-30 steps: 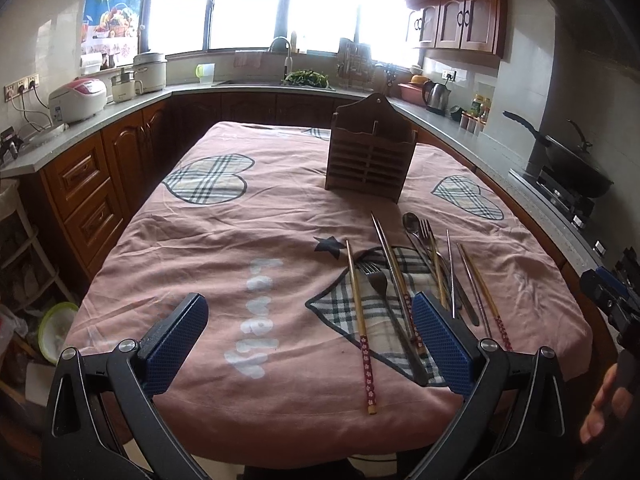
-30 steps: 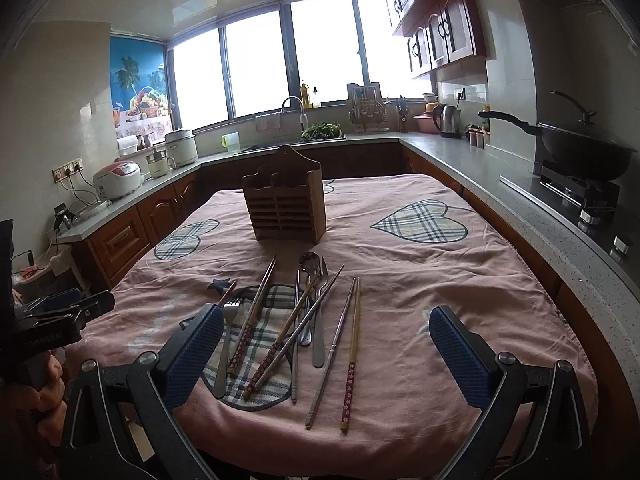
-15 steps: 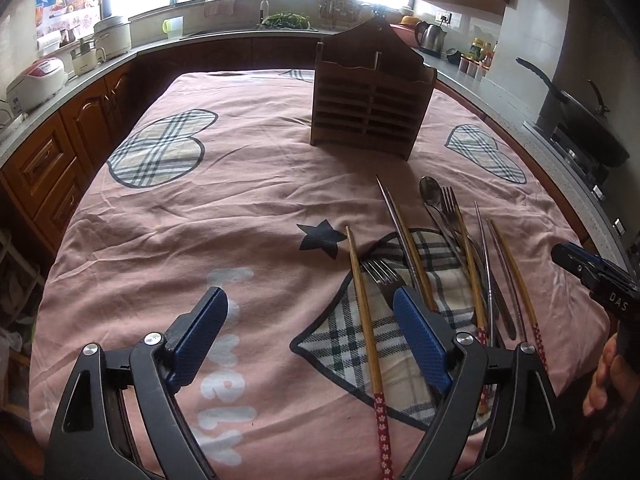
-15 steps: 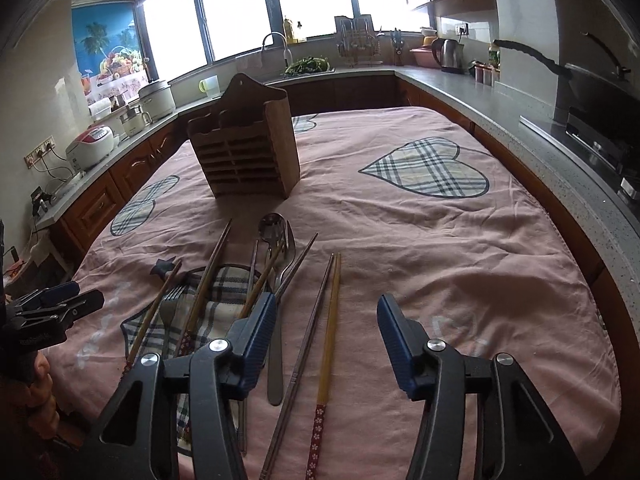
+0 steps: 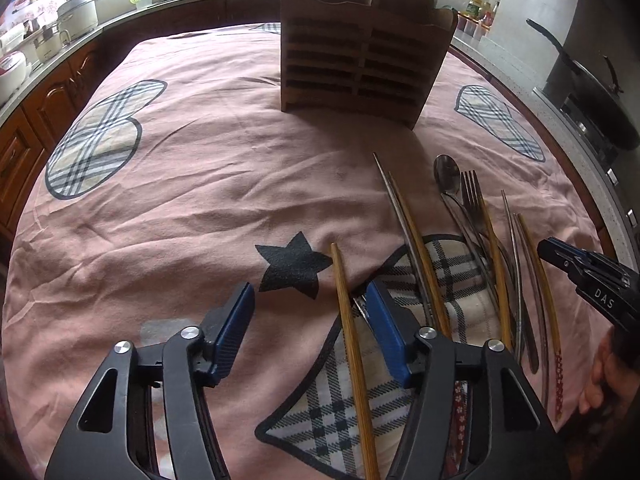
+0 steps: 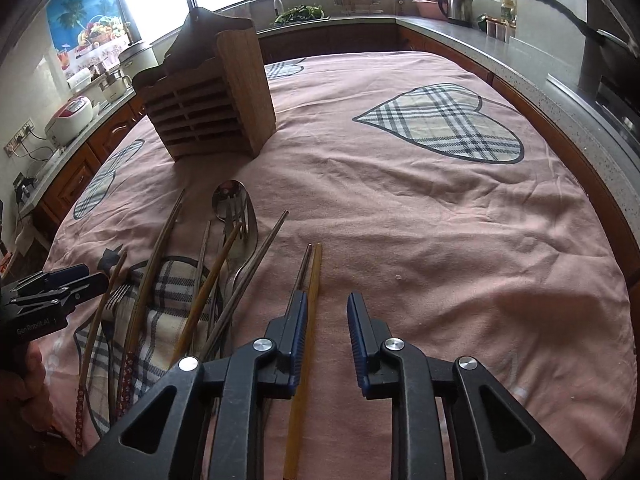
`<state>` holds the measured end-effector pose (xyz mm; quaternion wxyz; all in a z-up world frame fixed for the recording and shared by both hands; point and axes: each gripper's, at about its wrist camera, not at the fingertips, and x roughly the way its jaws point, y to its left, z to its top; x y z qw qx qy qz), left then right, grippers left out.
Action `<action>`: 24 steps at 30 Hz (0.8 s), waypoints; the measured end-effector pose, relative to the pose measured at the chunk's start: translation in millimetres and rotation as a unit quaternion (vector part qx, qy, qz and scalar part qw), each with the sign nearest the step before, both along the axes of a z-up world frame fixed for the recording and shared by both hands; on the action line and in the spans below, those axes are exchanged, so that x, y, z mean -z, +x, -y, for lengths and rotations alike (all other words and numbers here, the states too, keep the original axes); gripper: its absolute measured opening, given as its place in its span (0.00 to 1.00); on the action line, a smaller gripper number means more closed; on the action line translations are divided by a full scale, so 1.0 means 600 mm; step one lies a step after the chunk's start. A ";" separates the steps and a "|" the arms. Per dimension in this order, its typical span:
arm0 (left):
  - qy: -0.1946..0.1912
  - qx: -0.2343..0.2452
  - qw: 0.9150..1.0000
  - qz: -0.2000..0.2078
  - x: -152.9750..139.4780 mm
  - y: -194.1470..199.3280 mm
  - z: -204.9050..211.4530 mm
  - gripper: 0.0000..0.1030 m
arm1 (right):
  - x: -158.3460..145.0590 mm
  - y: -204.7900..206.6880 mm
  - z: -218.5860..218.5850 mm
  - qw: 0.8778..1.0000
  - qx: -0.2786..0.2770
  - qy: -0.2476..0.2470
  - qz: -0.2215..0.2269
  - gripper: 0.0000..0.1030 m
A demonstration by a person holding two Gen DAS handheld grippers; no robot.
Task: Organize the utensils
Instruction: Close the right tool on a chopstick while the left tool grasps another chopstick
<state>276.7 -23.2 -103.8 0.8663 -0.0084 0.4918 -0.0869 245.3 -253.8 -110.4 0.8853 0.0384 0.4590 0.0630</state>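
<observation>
Both ribbed blue-padded grippers, left (image 5: 310,334) and right (image 6: 327,334), closing, seemingly ungripped around slim wooden chopsticks (image 6: 310,304).

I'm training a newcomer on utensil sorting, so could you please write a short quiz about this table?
1. True or false: the holder stands upright on the cloth.
2. What lies beside the spoon's bowl? A fork; B cup; C plate.
3. The black patch on the cloth is shaped like a ____.
Key: 1 true; 2 A; 3 star.
</observation>
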 end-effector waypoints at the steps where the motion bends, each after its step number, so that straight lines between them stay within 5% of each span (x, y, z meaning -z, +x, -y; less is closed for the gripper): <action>1: -0.001 0.003 1.000 -0.005 0.003 0.005 0.002 0.48 | 0.003 0.004 0.000 1.000 0.000 -0.001 -0.004 0.17; 19: 0.032 0.040 0.999 -0.007 0.013 0.026 0.027 0.44 | 0.019 0.056 -0.014 0.999 -0.012 -0.002 -0.030 0.14; 22: 0.052 0.049 0.997 0.003 0.015 0.025 0.037 0.34 | 0.019 0.058 -0.022 0.999 -0.018 -0.016 -0.026 0.14; 24: 0.050 0.052 0.997 0.004 0.014 0.028 0.038 0.18 | 0.019 0.060 -0.023 0.999 -0.019 -0.017 -0.026 0.09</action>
